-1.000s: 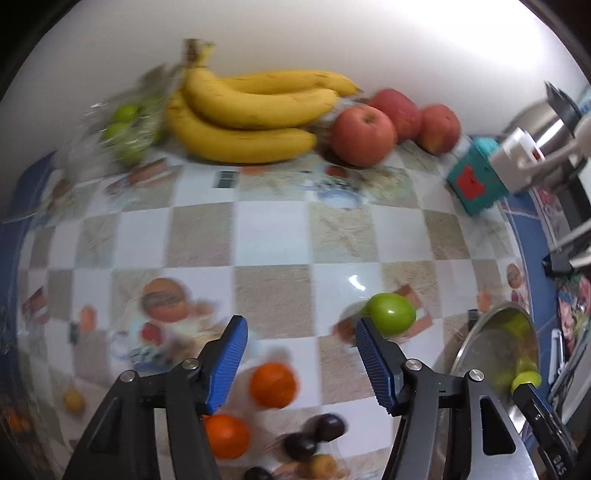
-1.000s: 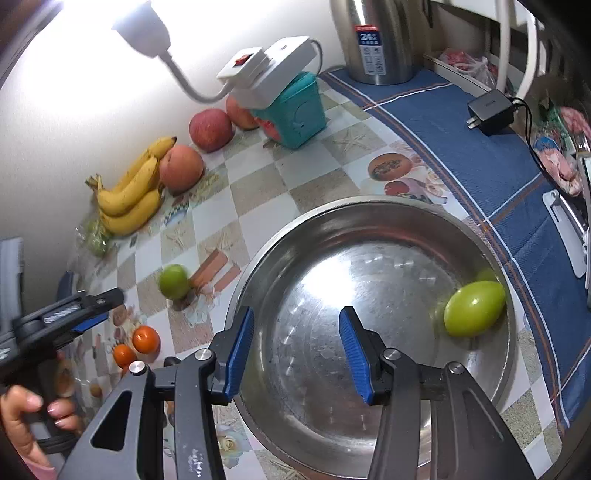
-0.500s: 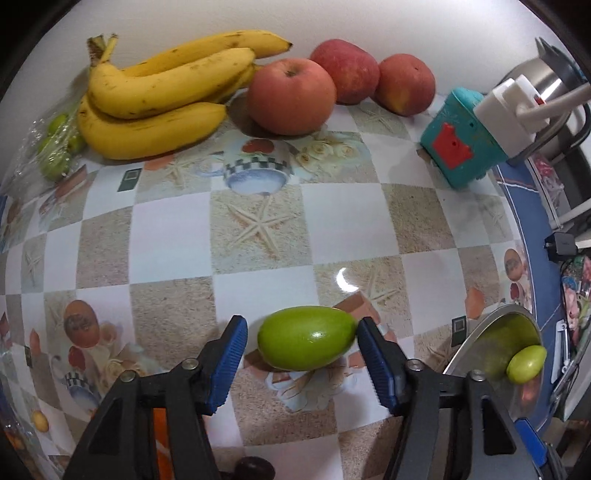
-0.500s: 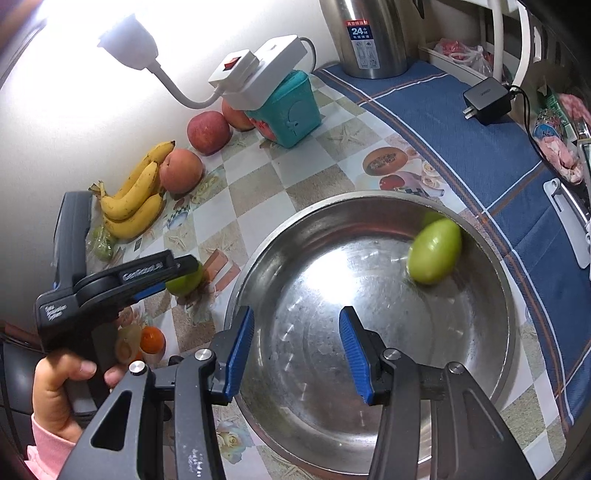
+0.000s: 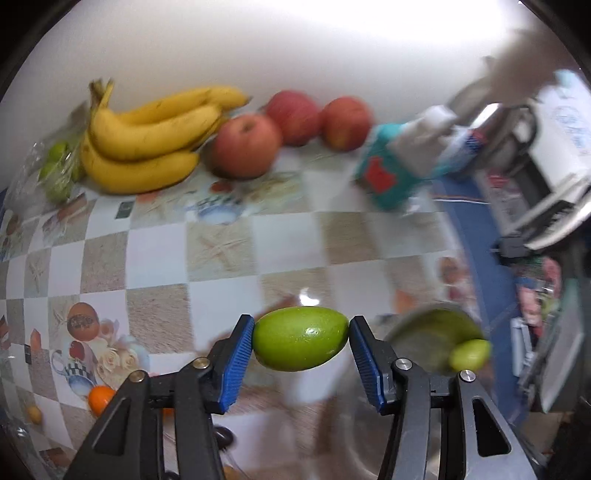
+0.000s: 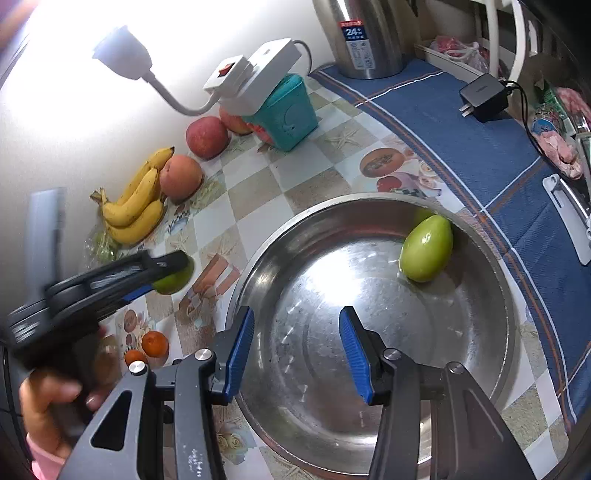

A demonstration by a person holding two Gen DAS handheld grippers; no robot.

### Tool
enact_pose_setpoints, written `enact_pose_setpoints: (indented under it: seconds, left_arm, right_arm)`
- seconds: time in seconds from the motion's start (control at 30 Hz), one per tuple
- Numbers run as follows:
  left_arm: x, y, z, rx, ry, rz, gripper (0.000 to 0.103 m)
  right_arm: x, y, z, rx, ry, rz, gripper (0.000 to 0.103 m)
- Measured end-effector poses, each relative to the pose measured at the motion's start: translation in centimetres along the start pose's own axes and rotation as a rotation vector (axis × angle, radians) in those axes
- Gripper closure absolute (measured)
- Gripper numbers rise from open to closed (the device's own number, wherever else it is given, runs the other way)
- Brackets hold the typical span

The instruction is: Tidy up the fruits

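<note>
My left gripper [image 5: 301,341] is shut on a green mango [image 5: 300,338] and holds it above the checkered tablecloth; the same mango [image 6: 176,277] shows in the right wrist view, left of the steel bowl [image 6: 495,302]. A second green mango [image 6: 426,248] lies inside the bowl at its far right wall; it also shows in the left wrist view [image 5: 470,354]. My right gripper [image 6: 297,349] is open and empty over the bowl's near side.
Bananas [image 5: 147,147] and three apples [image 5: 246,146] lie along the back wall, with a bag of small green fruit [image 5: 57,170] at the left. Two oranges [image 6: 155,343] sit left of the bowl. A teal box [image 6: 286,112], a lamp and a steel kettle [image 6: 364,33] stand behind.
My left gripper closed on the green mango and lifted it toward the bowl. The mango in the bowl rolled along the far wall. My right gripper stayed in place.
</note>
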State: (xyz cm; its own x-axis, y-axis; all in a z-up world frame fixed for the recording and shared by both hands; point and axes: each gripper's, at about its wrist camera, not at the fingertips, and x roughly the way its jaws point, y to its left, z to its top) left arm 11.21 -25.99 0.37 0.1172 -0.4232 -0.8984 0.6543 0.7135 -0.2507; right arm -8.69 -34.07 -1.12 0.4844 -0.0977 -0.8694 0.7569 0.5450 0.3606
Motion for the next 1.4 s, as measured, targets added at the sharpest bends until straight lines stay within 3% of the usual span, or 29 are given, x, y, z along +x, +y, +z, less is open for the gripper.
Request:
enact_pose_setpoints:
  seconds: [0.1,0.3,0.57,0.87,0.97,1.1,1.2,1.27,1.4]
  left_arm:
    - [-0.9,-2.1,-1.4,0.025,0.012,-0.054,0.047]
    - [0.7,-5.3,-4.5,0.074,0.09,-0.078,0.047]
    - [1.8,-6.1,-7.2,0.095,0.131,-0.066,0.047]
    - [1.0,-6.3,-8.1,0.091,0.116,-0.077,0.049]
    - [-0.3,-5.2,-8.1,0.063,0.087,-0.057,0.045]
    - [-1.7,-2.9,-8.3,0.004,0.055,-0.014,0.019]
    - [-2.3,-0.5,-8.8,-0.044,0.029,0.05,0.005]
    - [-2.7,1.0,-9.1,-0.068,0.023,0.102,0.001]
    - [-3.5,3.2,-10.1,-0.084,-0.007,0.189,0.0]
  right_arm:
    - [-0.6,-0.7,0.1,0.018,-0.022,-0.018,0.053]
    - [-2.1,-3.1,0.3,0.074,-0.061,-0.09,0.053]
    - [-2.7,-5.3,-0.5,0.114,-0.053,-0.146,0.053]
    - [-3.4,-5.6,-2.0,0.116,-0.049,-0.173,0.053]
    - [-3.7,-5.5,-2.5,0.109,-0.056,-0.18,0.053]
    - [-3.8,-5.2,-3.1,0.089,-0.06,-0.188,0.053]
    - [-3.4,-4.8,-3.6,0.071,-0.046,-0.21,0.052]
    - [-2.8,-4.5,-4.0,0.05,-0.023,-0.213,0.038]
    - [-2.4,-3.7,-4.4,0.006,-0.016,-0.216,0.032]
